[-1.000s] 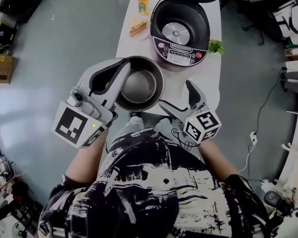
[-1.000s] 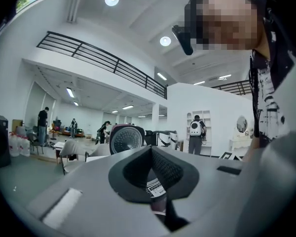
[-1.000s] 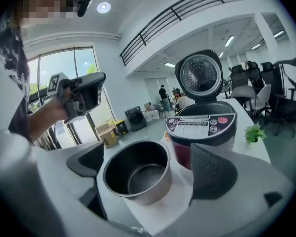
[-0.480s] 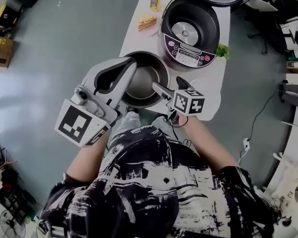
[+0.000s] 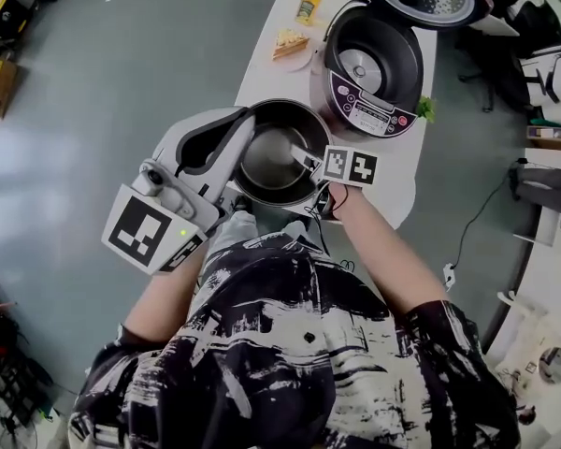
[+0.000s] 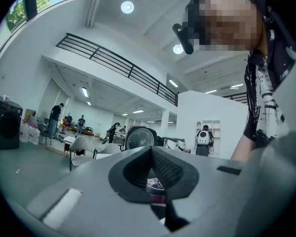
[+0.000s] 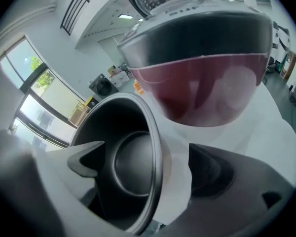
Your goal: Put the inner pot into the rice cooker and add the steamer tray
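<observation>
**newb_q:** Where's everything sitting, and how would you do this bit?

**rig_dan:** Going by the head view, big to small. White table (image 5: 262, 75). The cooker (image 5: 374, 64) is on it with its lid up and its well empty. The pot (image 5: 273, 152) isn't in yet. It's on the table near the 6 o'clock edge, with the cooker at its 1 o'clock.

The left gripper (image 5: 248, 124) is on the pot's rim at about 10 o'clock. Its fingers look pinched down to a slit on something dark, and I read that as the rim.

The right gripper (image 7: 148, 149) is at about 4 o'clock with its fingers spread wide. One is inside the wall and one outside, and neither is squeezing.

A bottle (image 5: 309, 1) and a plate of food (image 5: 288, 43) sit out at 12. I can't spot a steamer tray anywhere.

**newb_q:** So just grab and go?

**rig_dan:** Pretty much. I'd close the right one squarely on the wall first so both sides carry. Then lift level, clear the cooker's front lip and lower the pot straight down. A tilted pot will probably jam in the well.
</observation>
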Motion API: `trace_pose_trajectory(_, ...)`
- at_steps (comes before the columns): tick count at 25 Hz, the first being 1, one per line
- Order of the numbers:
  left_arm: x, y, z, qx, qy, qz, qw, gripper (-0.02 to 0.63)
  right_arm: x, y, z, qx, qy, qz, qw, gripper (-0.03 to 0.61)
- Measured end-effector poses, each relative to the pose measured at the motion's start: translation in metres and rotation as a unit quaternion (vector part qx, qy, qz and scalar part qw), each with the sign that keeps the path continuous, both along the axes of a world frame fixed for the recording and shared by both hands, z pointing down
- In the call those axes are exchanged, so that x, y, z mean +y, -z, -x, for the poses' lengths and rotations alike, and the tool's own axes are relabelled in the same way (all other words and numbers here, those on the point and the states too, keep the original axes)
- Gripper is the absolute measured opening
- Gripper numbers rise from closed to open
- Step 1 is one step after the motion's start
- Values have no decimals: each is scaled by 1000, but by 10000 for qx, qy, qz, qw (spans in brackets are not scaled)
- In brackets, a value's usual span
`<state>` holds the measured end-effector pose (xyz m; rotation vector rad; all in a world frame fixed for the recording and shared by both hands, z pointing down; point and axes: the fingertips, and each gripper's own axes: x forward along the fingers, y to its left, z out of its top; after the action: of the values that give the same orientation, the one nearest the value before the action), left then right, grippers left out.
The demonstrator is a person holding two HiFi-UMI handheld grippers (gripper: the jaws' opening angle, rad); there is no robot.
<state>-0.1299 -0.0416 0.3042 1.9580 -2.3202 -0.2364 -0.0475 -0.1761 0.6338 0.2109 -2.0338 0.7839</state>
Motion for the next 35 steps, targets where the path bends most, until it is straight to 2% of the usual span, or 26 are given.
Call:
trace_pose_trajectory(4, 17, 0, 15, 23, 79, -48, 10000, 5, 2, -10, 4, 317, 14, 105, 9994, 497)
trace_pose_trajectory(6, 24, 0, 22, 45, 119, -70, 9999, 5, 4, -14, 3, 535, 88, 106, 9985, 446)
trace_pose_trajectory(7, 28, 1, 24, 58, 135, -83, 9999, 5, 4, -16, 0, 695, 137, 85, 9975, 376)
trace_pose_trajectory(8, 31, 1, 26, 69, 146, -96, 9998, 5, 2, -18, -4, 889, 196, 34, 9958, 264)
trace_pose_trajectory(9, 33, 2, 28, 77, 153, -109, 9998, 5, -2, -21, -7, 1100, 276, -58, 9935, 177)
trace_pose_trajectory(11, 37, 2, 32, 86, 158, -134, 9997, 5, -14, -26, -15, 1502, 544, -361, 9865, 54)
trace_pose_trajectory(13, 39, 2, 35, 90, 155, -156, 9997, 5, -20, -30, -18, 1774, 928, -677, 9774, 10)
trace_pose_trajectory(15, 39, 1, 37, 89, 152, -175, 9997, 5, -21, -32, -17, 1929, 1255, -915, 9689, 8)
trace_pose_trajectory(17, 40, 2, 38, 76, 142, -188, 9997, 5, -20, -31, -17, 1988, 1354, -1027, 9652, 6)
trace_pose_trajectory(21, 44, 5, 38, 78, 126, -190, 9997, 5, -15, -25, -26, 1910, 1106, -817, 9719, 5)
trace_pose_trajectory(27, 37, 6, 36, 89, 14, -203, 9998, 5, -8, -13, -38, 1709, 1172, -644, 9762, 5)
trace_pose_trajectory(35, 33, 21, 39, -77, 15, -320, 9995, 5, 10, 48, -34, 759, 893, -3, 9931, 6)
